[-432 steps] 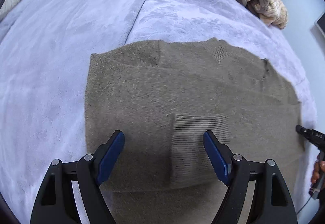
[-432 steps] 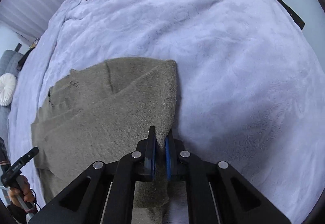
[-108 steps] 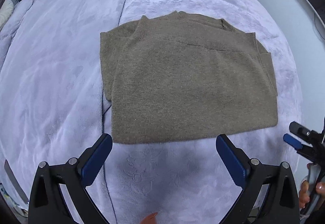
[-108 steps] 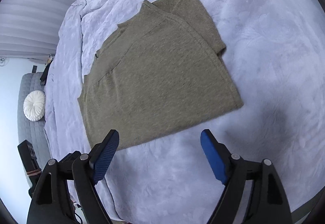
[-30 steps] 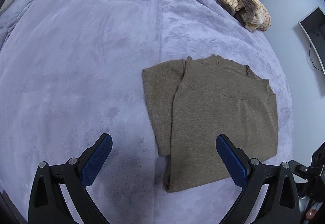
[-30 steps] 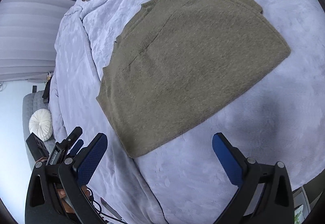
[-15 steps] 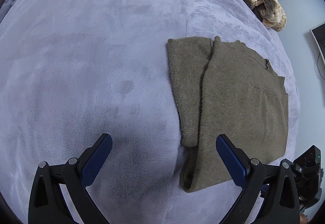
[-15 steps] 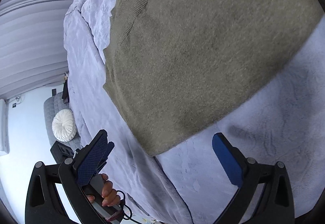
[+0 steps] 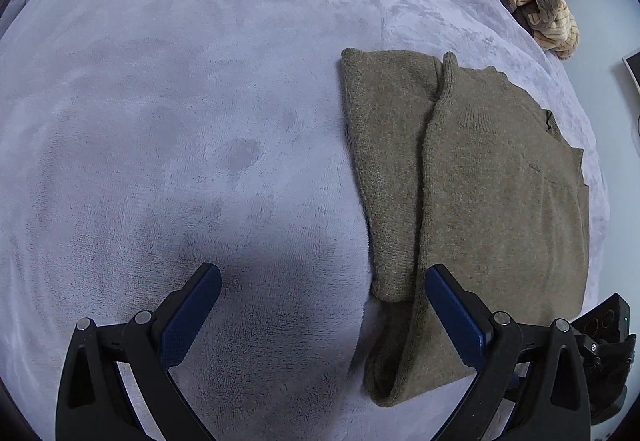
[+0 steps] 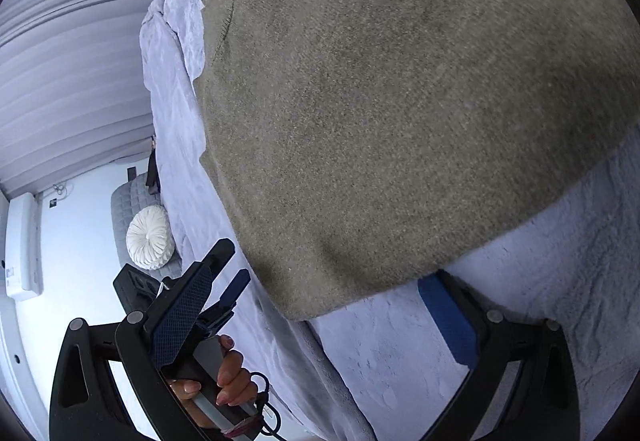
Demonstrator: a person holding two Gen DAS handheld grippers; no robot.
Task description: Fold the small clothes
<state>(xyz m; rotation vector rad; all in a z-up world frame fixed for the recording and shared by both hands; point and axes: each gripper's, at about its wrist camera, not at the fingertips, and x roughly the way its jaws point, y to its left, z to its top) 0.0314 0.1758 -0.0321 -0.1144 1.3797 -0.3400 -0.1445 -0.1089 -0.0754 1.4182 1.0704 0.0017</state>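
Folded sweater (image 9: 480, 201) on blanket (image 9: 180, 121), far edge cropped (both grippers' jaws apart).

No writing, label, brand or number could be read in either view — the small marks on the white unit (image 10: 22, 247) on the wall, at the left edge of the right wrist view, were too tiny to make out.

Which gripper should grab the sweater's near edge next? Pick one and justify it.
Left. The left gripper is open at the sweater's near left corner, one finger already over the fold. The right gripper is open too, at the other corner.
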